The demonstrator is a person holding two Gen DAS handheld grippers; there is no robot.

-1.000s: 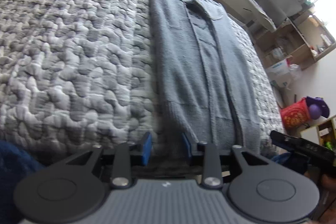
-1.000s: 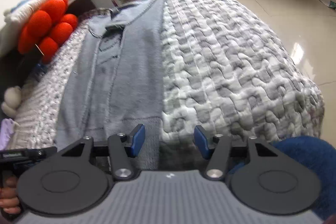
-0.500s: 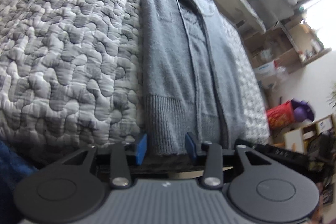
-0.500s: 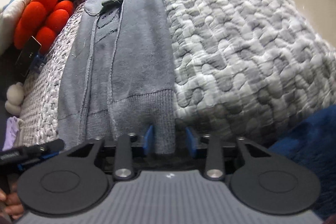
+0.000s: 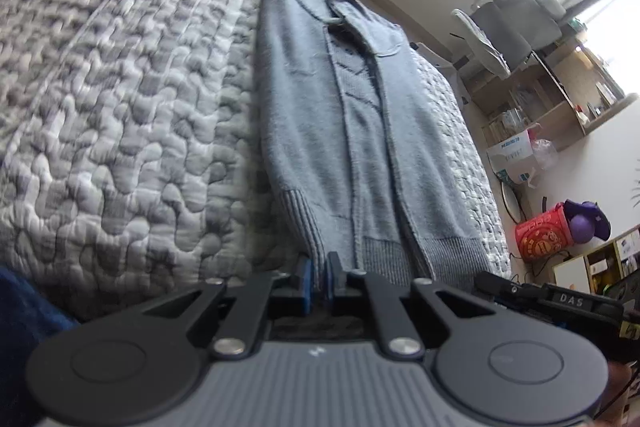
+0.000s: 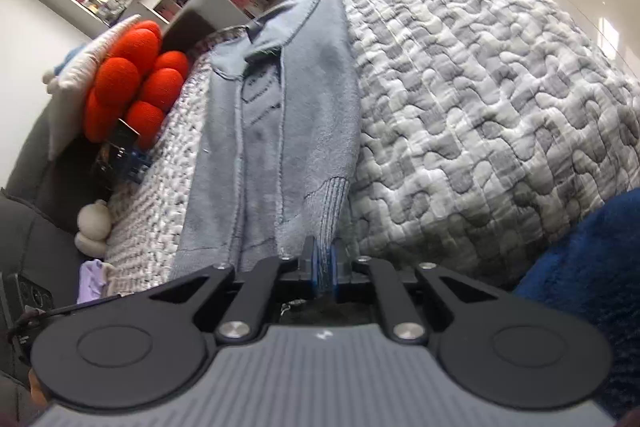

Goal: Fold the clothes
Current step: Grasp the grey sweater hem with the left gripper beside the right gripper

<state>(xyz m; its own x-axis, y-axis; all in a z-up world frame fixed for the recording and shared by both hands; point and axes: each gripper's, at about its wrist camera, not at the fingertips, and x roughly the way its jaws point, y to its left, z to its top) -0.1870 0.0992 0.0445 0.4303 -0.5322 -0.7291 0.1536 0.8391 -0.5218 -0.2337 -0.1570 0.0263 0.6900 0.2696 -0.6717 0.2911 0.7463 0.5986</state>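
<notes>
Both pairs of tongs have just snapped closed: the left gripper (image 5: pixel 318 281), gaping a moment ago, now pinches the ribbed near hem of the grey knitted collared sweater (image 5: pixel 360 131) between its blue pads at the left corner, and the right gripper (image 6: pixel 323 267) has clamped the same hem at the right corner. The sweater lies lengthwise on the grey-and-white quilted bedspread (image 5: pixel 120 115), already narrowed into a long strip, collar at the far end near the orange bobbled cushion (image 6: pixel 132 79). With both near corners held, the hem looks ready to be lifted and carried toward the collar.
</notes>
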